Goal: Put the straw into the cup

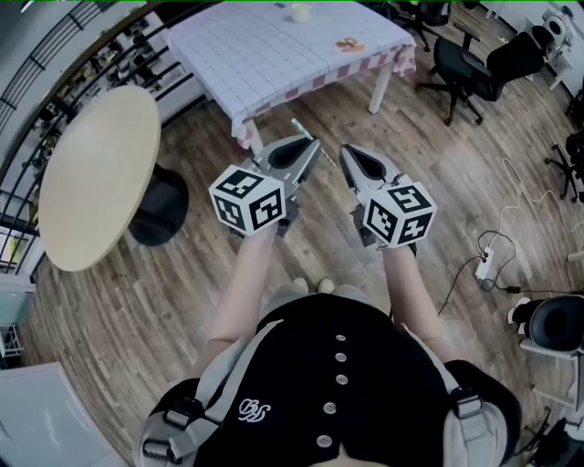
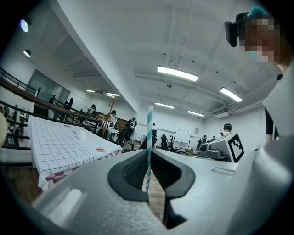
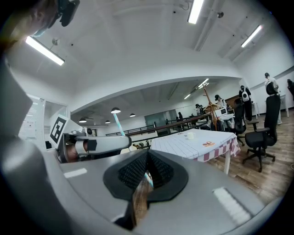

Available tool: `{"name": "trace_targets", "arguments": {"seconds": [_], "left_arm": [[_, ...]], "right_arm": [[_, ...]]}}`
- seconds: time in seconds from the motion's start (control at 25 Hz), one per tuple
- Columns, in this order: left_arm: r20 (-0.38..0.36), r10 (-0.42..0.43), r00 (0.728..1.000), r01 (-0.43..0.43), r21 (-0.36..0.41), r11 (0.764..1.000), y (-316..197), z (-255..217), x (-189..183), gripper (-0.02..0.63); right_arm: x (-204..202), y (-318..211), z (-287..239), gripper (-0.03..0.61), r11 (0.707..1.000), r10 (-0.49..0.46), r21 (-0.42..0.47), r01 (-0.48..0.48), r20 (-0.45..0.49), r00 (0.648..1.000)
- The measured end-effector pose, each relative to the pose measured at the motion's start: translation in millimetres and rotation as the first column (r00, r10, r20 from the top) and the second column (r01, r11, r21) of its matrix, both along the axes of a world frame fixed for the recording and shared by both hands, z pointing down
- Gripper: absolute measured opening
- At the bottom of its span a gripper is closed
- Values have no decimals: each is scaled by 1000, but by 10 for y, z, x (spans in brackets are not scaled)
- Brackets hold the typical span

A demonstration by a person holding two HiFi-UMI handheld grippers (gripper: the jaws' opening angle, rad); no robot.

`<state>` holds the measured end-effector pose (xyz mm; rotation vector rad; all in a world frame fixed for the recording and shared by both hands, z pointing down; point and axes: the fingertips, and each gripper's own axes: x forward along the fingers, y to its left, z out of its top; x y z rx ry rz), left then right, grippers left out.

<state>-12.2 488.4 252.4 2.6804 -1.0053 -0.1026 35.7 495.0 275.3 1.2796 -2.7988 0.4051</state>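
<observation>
**Now: straw clamped in the left jaws, cup well ahead on the tabletop**

Now the jaws of the left gripper (image 2: 149,158) are seen pressed together on the straw (image 2: 149,133). It is a white straw with teal stripes, pinched near its lower part. Its long axis runs across the jaws and stands upright in the left gripper view, with most of its length rising above them.

The jaws of the right gripper (image 3: 147,167) are drawn together with nothing clearly grasped. A small teal sliver shows in the slit between them, and what it is cannot be told. Both grippers are held side by side over the wooden floor, near each other but apart.

The cup (image 1: 299,12), small and white, stands on the checked tabletop (image 1: 255,64). It is near the far edge, well apart from both grippers and ahead of them. From the left jaws it lies ahead and off to the left. A flat brownish item (image 1: 348,44) lies towards the right edge.

The task is judged to be at the carrying stage. The straw is gripped but not yet brought to the cup. The left gripper is the one that matters, since it bears the straw. The straw's lower end is judged to need lining up above the cup's mouth, with its long axis kept upright, before it is lowered.
</observation>
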Motion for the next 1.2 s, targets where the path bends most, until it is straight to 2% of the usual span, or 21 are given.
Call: {"name": "trace_targets", "arguments": {"seconds": [0.4,0.6,0.92,1.2], "left_arm": [[-23,-2,1000,1,-71,997,157,280,338,20],[-26,-1,1000,-1,-64,998,13,292,413,20],[-34,17,999,-20,-66,998,-635,376,424,20],[-12,33,999,-33,-19,999,-1480,239,343,20]], "right_arm": [[251,22,161,0,999,-16,-42,18,34,999],[360,-103,144,0,1000,8,-31,-7,57,998],[451,-746,182,0,998,53,-26,-52,58,997],[326,-1571,191,0,998,64,-25,-62,47,997]]}}
